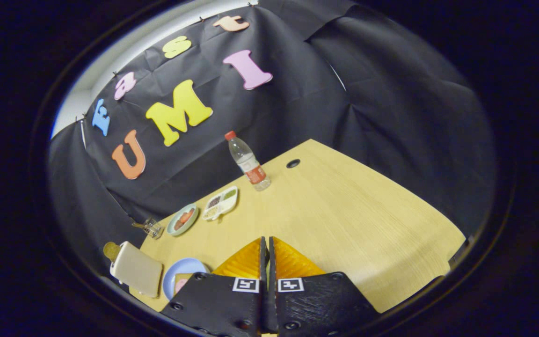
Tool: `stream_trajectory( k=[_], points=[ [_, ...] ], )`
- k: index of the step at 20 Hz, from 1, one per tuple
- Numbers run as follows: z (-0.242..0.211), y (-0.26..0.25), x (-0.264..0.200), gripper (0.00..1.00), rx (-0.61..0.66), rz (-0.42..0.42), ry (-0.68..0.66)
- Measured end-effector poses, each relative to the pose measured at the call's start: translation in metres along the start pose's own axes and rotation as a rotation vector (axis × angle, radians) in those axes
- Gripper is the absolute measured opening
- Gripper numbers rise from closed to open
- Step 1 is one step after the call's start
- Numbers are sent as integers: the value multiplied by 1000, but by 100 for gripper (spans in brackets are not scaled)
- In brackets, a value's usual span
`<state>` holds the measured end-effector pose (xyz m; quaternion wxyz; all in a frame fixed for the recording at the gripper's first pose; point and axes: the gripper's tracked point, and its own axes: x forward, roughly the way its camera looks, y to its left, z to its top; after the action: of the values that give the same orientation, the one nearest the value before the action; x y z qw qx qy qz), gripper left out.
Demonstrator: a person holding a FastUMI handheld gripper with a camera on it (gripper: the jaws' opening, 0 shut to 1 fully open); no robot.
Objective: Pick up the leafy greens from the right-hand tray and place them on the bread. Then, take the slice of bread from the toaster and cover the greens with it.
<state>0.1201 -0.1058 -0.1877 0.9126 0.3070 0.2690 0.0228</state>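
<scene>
The hand-held gripper (267, 243) is seen clenched on nothing, high above the surface (344, 220); the greens lie in the tray (221, 203) well ahead and leftward; the fingers should be opened, then lowered squarely over the green compartment; the toaster (136, 269) stands near left.

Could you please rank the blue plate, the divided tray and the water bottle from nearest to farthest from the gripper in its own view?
From the shut gripper, holding nothing:
1. Blue plate, just left of the fingers, beside the toaster.
2. Divided tray, farther ahead, left.
3. Water bottle, beyond the tray, near the wall.
</scene>
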Motion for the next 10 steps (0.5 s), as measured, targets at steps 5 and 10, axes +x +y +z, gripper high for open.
stream_trajectory(
  k=[5,10],
  points=[
    [13,41,-19,0,-42,31,-51],
    [20,101,-38,0,-67,86,-89]
  ],
)
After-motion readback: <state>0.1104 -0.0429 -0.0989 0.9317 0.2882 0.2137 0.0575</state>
